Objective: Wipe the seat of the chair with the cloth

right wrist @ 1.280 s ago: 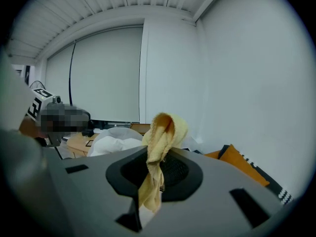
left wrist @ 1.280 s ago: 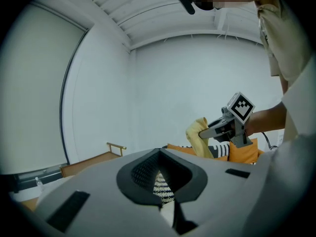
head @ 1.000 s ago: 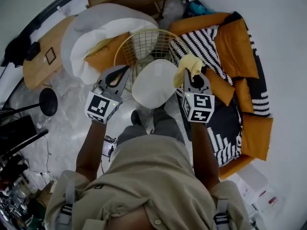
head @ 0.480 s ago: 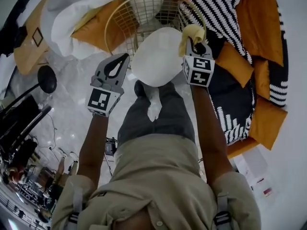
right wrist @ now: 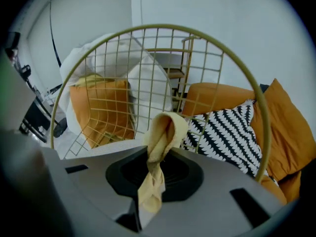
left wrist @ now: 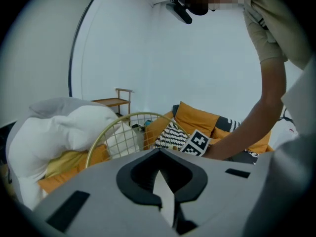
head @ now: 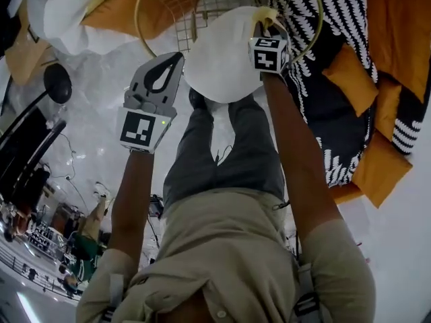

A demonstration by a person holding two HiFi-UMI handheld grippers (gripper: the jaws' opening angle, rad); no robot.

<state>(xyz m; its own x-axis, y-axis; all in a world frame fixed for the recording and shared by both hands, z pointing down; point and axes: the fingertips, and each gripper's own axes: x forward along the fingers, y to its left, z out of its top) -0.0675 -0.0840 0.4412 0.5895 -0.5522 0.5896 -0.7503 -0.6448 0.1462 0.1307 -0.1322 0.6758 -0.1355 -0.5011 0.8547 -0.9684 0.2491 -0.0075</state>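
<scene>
The chair has a round white seat point(head: 219, 59) and a gold wire backrest point(head: 195, 9). My right gripper point(head: 268, 27) is over the seat's far right edge, close to the backrest, and is shut on a yellow cloth point(head: 264, 13). In the right gripper view the cloth point(right wrist: 160, 132) sticks up twisted from the shut jaws, with the wire backrest point(right wrist: 148, 58) right behind it. My left gripper point(head: 175, 59) hangs to the left of the seat, shut with nothing in it. The left gripper view shows its jaws meeting at the tip point(left wrist: 159, 151).
A white duvet point(head: 67, 12) and orange cushions point(head: 128, 12) lie left of the chair. A black-and-white striped cushion point(head: 316, 39) and orange sofa cushions point(head: 397, 39) lie to the right. A black round stand base point(head: 57, 83) sits on the marble floor. The person's legs point(head: 222, 147) stand before the seat.
The right gripper with the cloth has moved forward, from the seat's right side to its far edge by the backrest. The left gripper stays left of the seat.
</scene>
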